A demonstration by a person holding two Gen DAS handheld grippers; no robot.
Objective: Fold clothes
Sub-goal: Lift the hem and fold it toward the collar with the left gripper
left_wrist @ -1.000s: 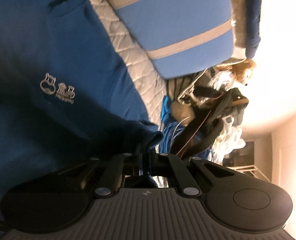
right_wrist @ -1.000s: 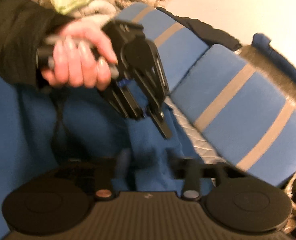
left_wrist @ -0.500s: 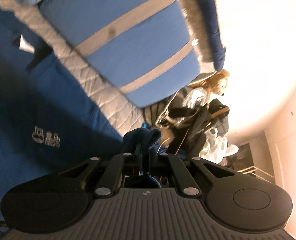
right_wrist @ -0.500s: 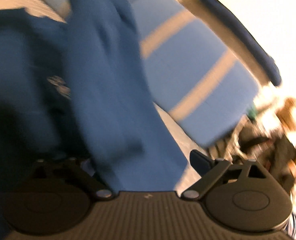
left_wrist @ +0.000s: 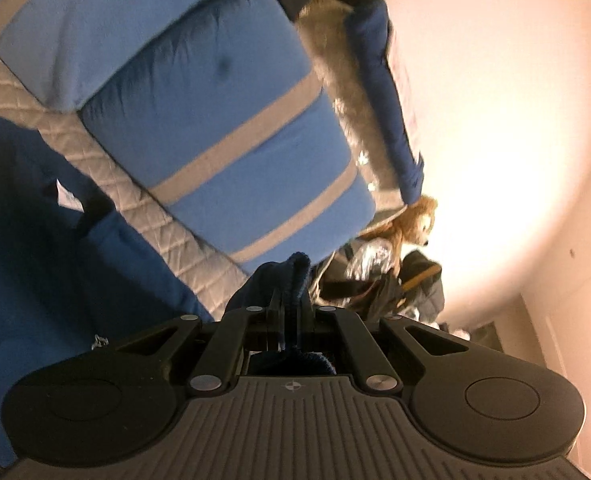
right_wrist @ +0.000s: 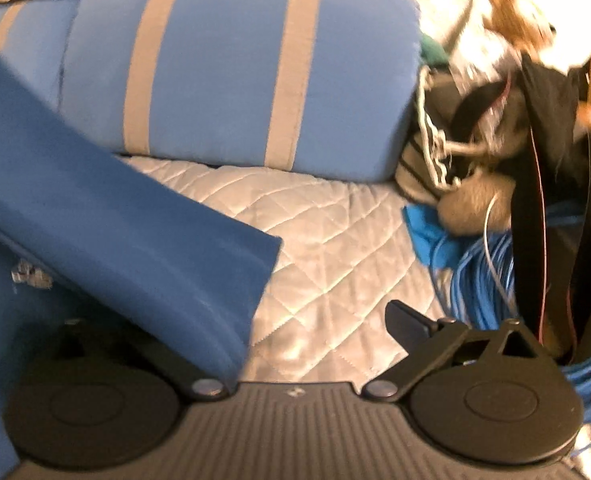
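While my left gripper [left_wrist: 289,300] pinches the shirt [left_wrist: 35,264] cuff beside the pillow [left_wrist: 231,136] to lift that sleeve, my right gripper [right_wrist: 319,344] is opening, empty, for another hold.

Bare quilt [right_wrist: 335,248] between pillow [right_wrist: 231,72] and cables [right_wrist: 495,280].

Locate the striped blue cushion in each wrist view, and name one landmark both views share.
Left wrist: the striped blue cushion runs diagonally across the upper left and centre, above the blue sweatshirt.
Right wrist: the cushion fills the top centre, its stripes near vertical.
Shared landmark: the quilted white cover, lying just below the cushion in both views.
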